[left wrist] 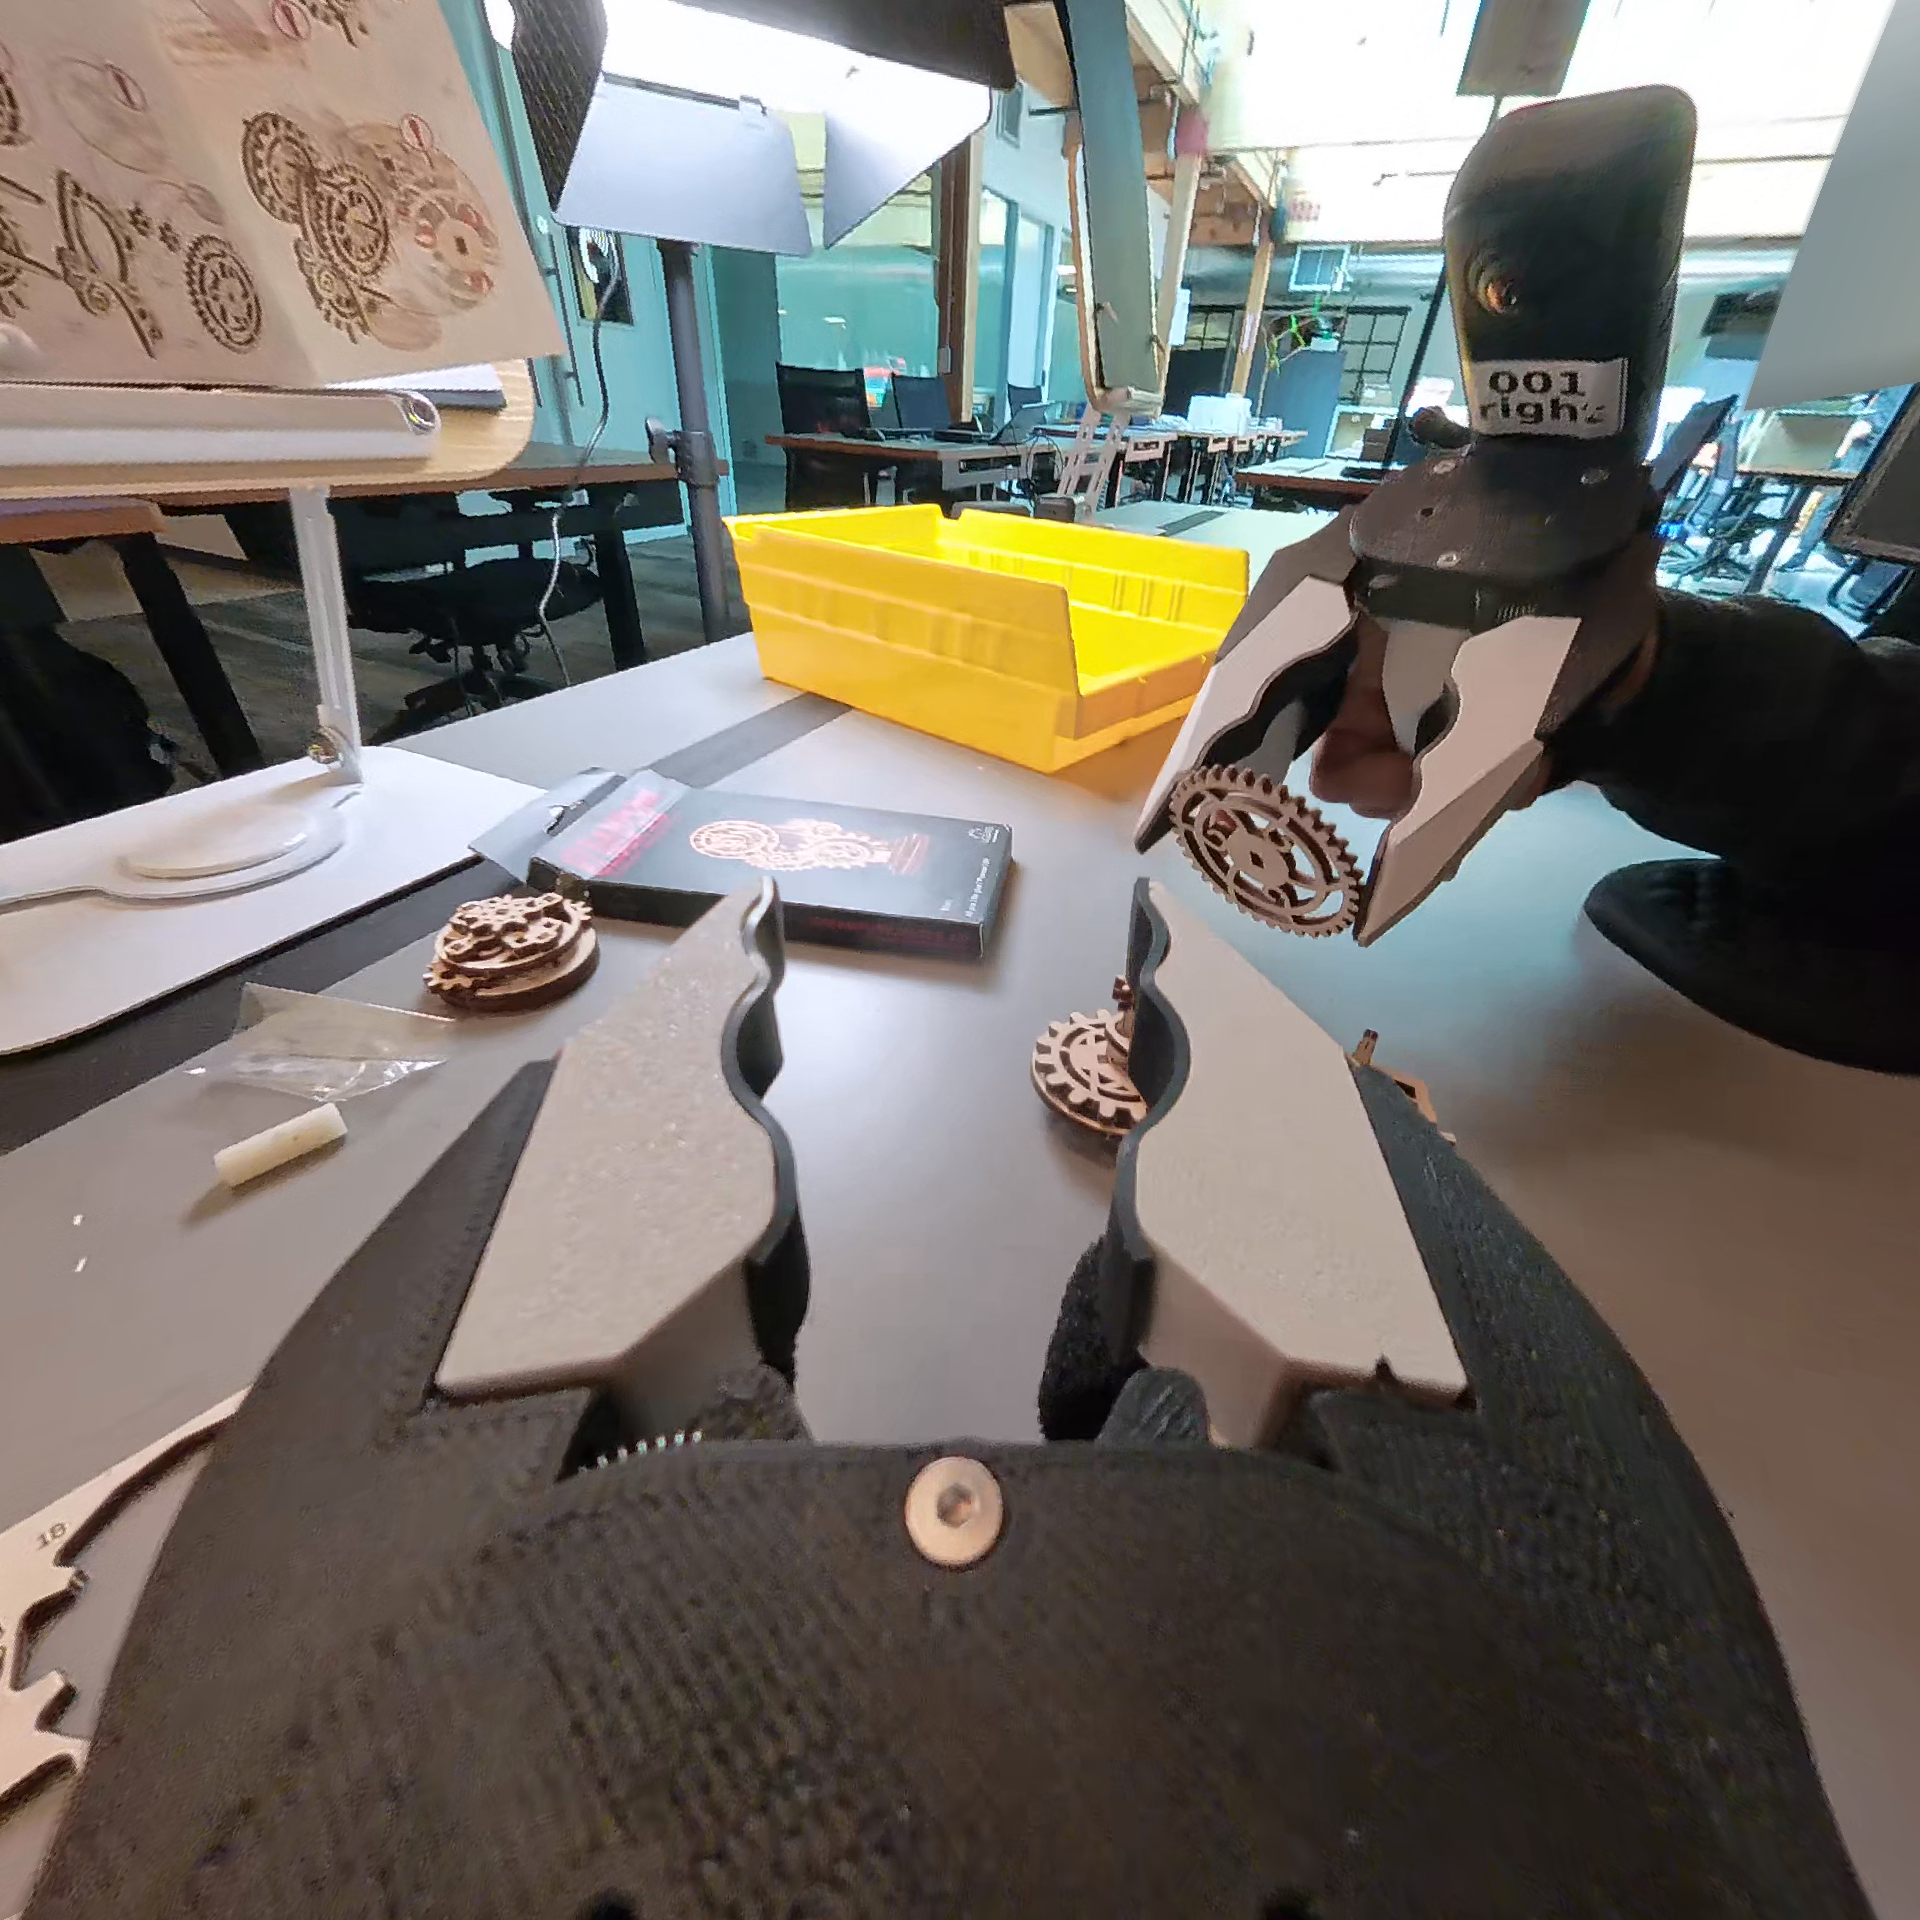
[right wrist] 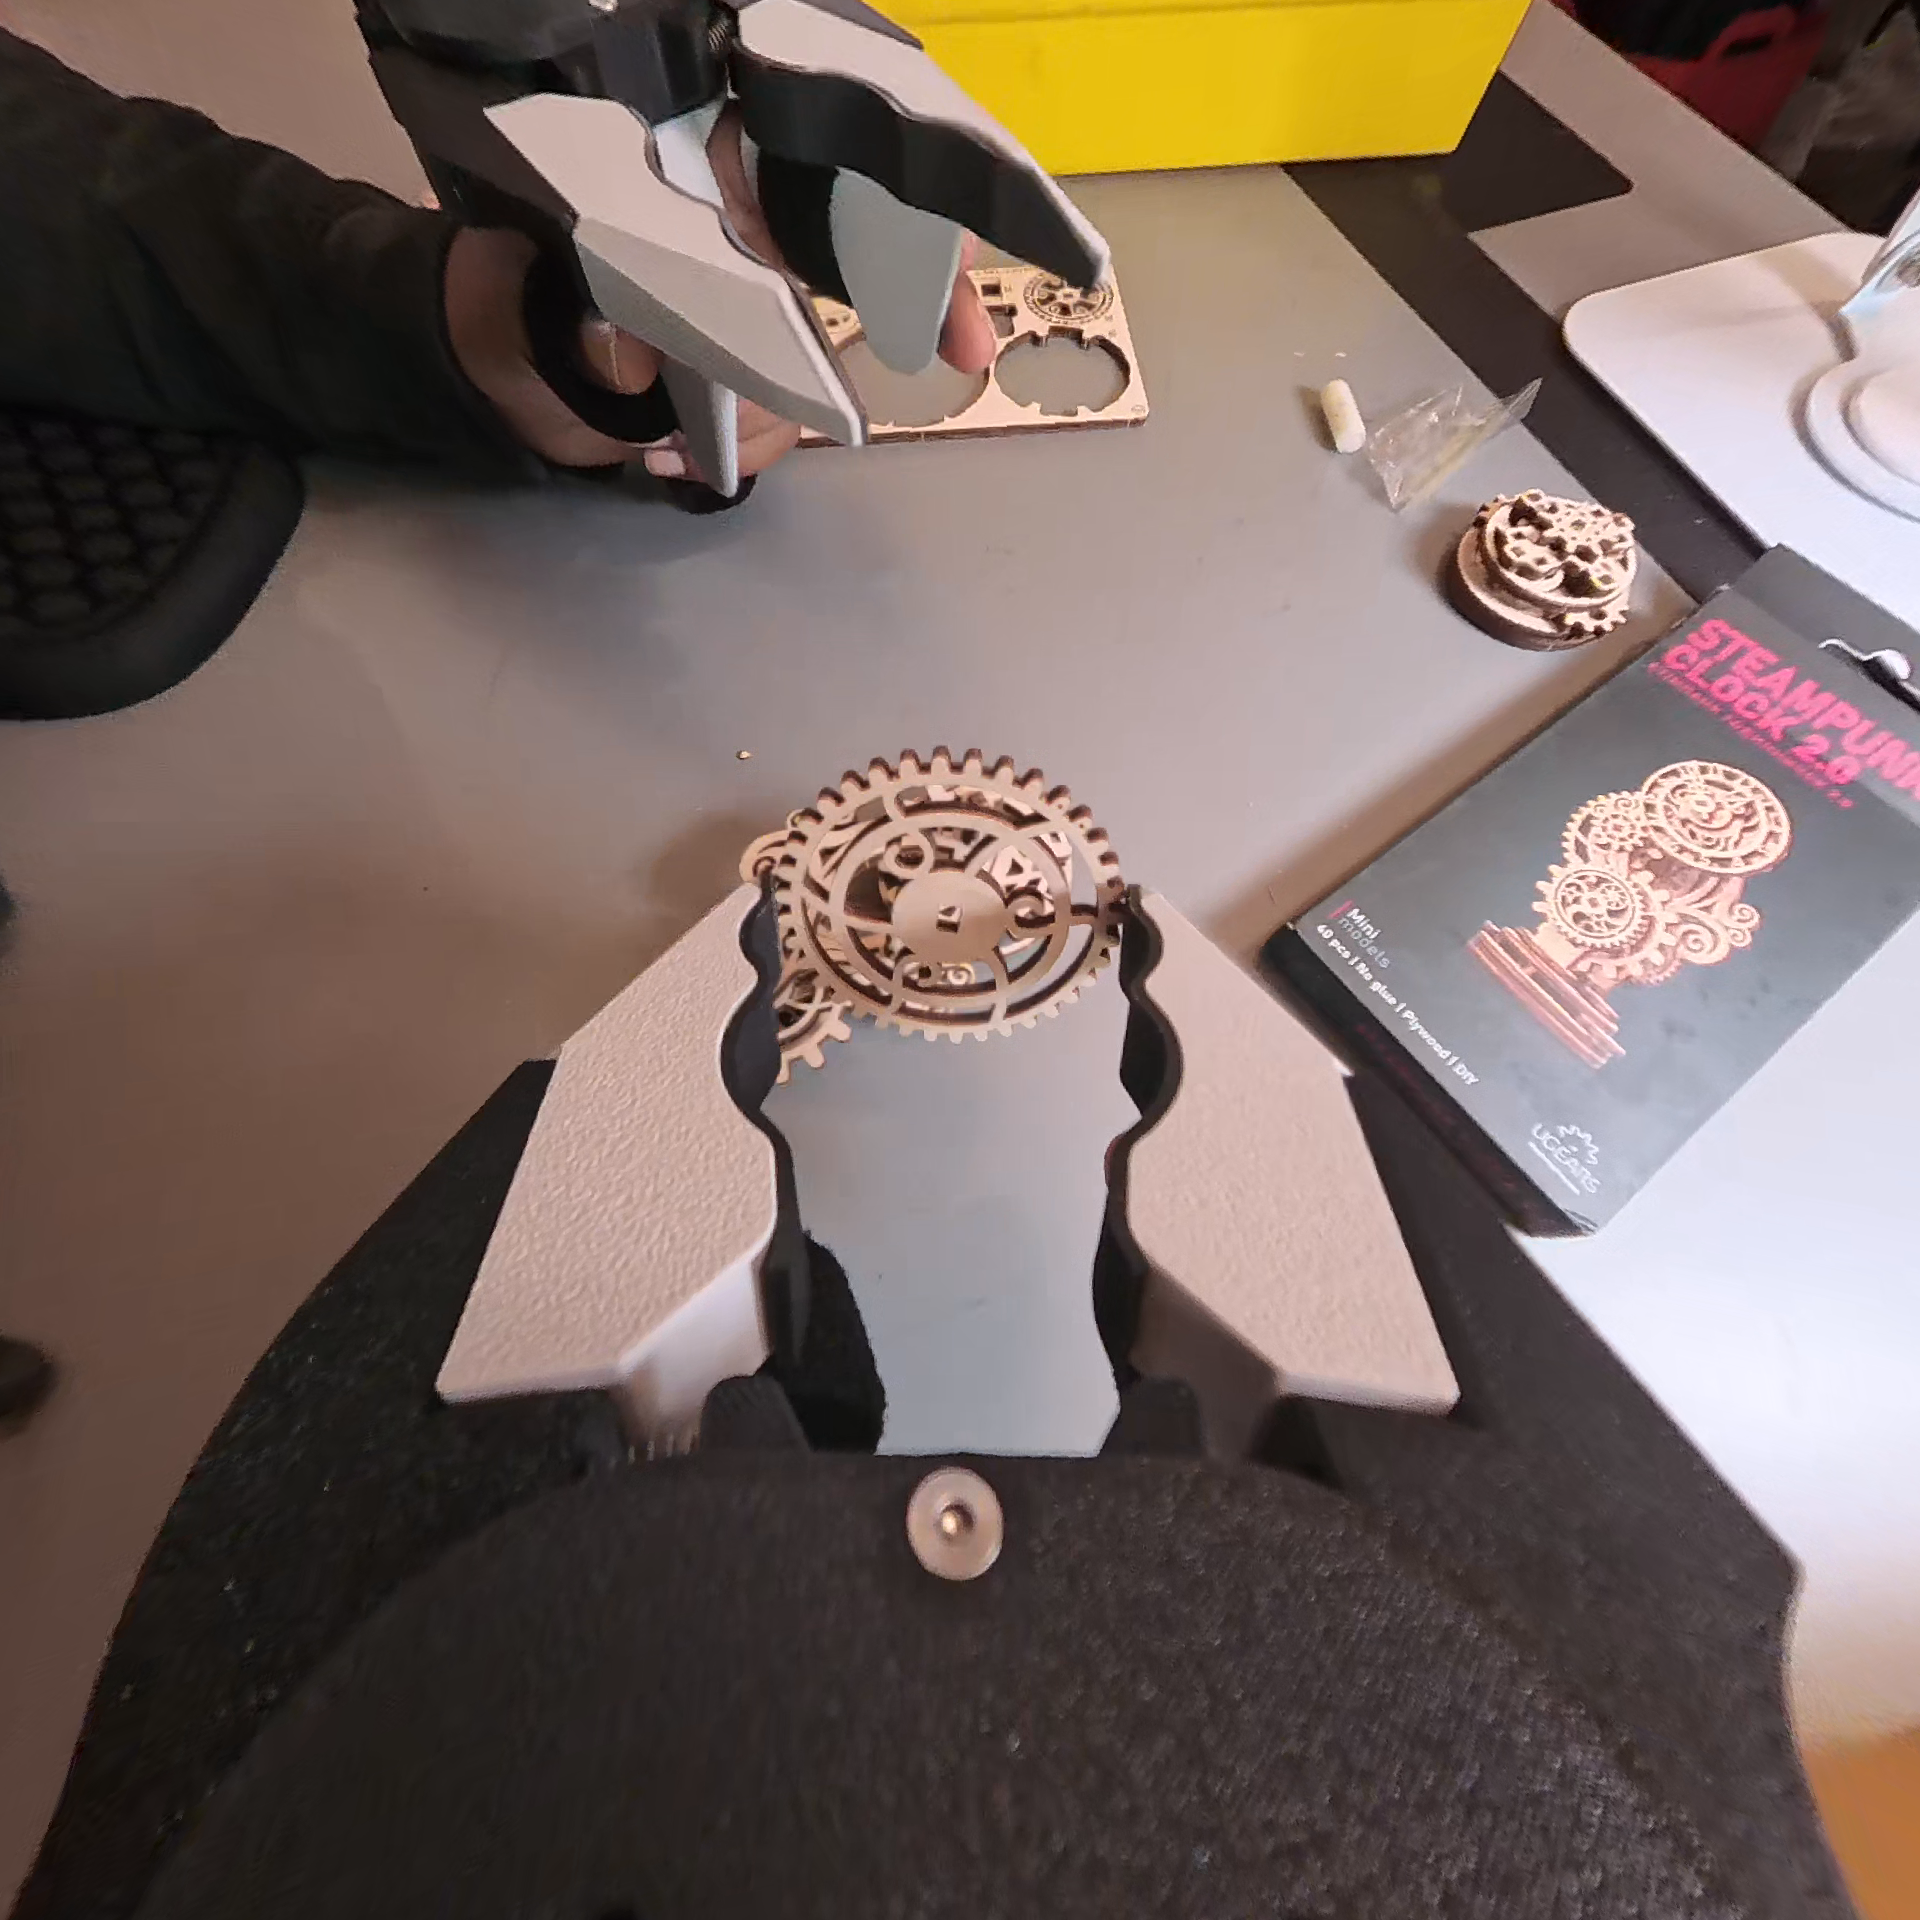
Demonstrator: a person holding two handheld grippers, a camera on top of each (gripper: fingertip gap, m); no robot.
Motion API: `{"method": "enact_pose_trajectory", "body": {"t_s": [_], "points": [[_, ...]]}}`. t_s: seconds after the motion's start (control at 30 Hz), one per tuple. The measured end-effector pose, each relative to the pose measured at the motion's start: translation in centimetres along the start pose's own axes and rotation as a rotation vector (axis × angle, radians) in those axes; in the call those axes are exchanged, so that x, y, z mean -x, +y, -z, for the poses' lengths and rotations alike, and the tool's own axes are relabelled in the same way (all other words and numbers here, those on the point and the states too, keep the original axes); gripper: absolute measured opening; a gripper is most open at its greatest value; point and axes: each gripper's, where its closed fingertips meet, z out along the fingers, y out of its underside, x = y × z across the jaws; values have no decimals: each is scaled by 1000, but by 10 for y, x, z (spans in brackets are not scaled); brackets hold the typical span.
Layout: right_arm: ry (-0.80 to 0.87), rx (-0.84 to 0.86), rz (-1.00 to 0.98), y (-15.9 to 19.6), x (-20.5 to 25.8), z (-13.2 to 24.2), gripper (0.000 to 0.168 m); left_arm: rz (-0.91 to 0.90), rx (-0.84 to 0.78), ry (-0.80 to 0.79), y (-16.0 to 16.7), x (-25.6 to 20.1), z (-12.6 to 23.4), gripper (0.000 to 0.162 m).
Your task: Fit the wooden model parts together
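Left wrist view: we see, far left, a white stand (left wrist: 312,644) carrying an instruction sheet (left wrist: 239,177) printed with gear drawings.
Table: we see a grey table (left wrist: 935,1143) with a darker strip; on its left lie a clear bag (left wrist: 322,1060) and a small white stick (left wrist: 278,1143).
Sub-assembly: a round wooden base (left wrist: 511,951) with small gears on top sits left of centre.
Box: a black box (left wrist: 774,868) with pink and white lettering and a picture of a gear model lies beside the base; we leave its wording unquoted.
Left gripper: our left gripper (left wrist: 956,935) hangs over the table with fingers apart and nothing between them.
Second part: a wooden gear piece (left wrist: 1086,1065) stands on the table, partly behind the left gripper's right finger.
Bin: a yellow bin (left wrist: 997,613) sits beyond the box.
Right gripper: our right gripper (left wrist: 1262,873), bearing a white label on its black body, is clamped on a gear (left wrist: 1265,864), held above the table.
Room: an open office with desks, chairs and bright windows lies behind.
Right wrist view: the gear (right wrist: 951,894) sits upright between the fingertips of the right gripper (right wrist: 951,914), directly over the gear piece (right wrist: 800,997); we cannot tell whether they touch.
Fret: a wooden sheet (right wrist: 1039,384) with round cut-outs lies under the left gripper (right wrist: 977,348).
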Motion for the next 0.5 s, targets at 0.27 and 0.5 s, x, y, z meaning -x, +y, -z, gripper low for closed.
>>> {"method": "enact_pose_trajectory", "body": {"t_s": [0.27, 0.5], "points": [[-21, 4, -32, 4, 0, -5, 64, -6, -5, -3, 1, 0, 0, 64], [-19, -14, -25, -12, -7, -8, 64, -15, -7, -5, 0, -1, -1, 64]]}}
